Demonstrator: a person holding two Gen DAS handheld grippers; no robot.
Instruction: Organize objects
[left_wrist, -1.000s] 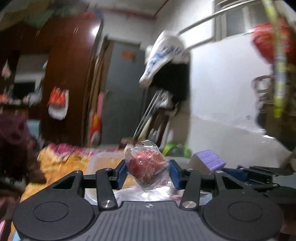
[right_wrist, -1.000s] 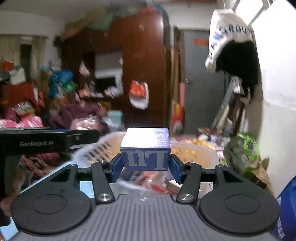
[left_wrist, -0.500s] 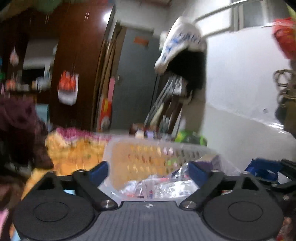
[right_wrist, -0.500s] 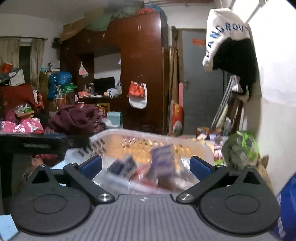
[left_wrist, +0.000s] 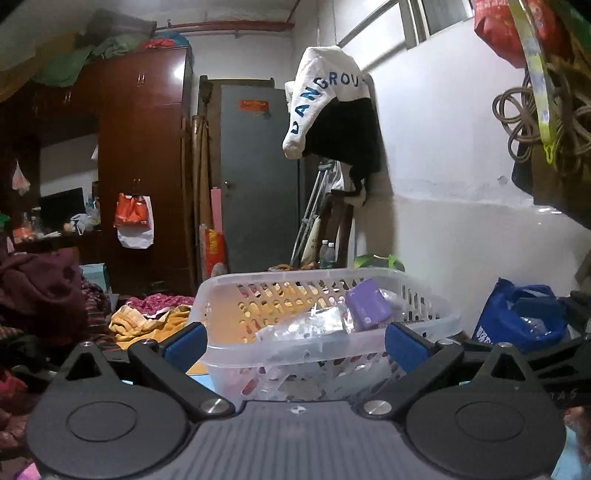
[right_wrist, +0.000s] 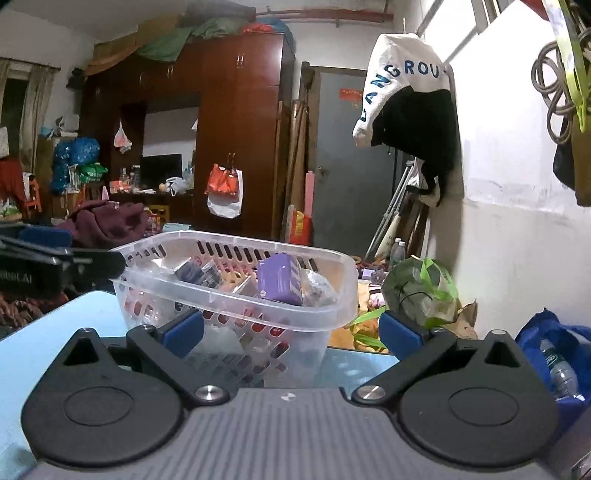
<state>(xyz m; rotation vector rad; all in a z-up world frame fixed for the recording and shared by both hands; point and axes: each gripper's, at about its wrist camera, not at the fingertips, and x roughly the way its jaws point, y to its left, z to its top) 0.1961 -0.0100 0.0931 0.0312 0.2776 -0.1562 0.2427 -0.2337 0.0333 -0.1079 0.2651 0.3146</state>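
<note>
Gripper spread before basket.

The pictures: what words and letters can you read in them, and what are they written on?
"ANGROU", blue letters on the white cloth hung on the wall; its first letter is unclear.
"AI", the end of white lettering on the left gripper's black body; the rest is blurred.
White print on the blue bag: too blurred to read.
Red notice on the grey door: too small.
Purple box in the basket: print unreadable.

blue letters "angrou" run across the white hanging garment.
</note>
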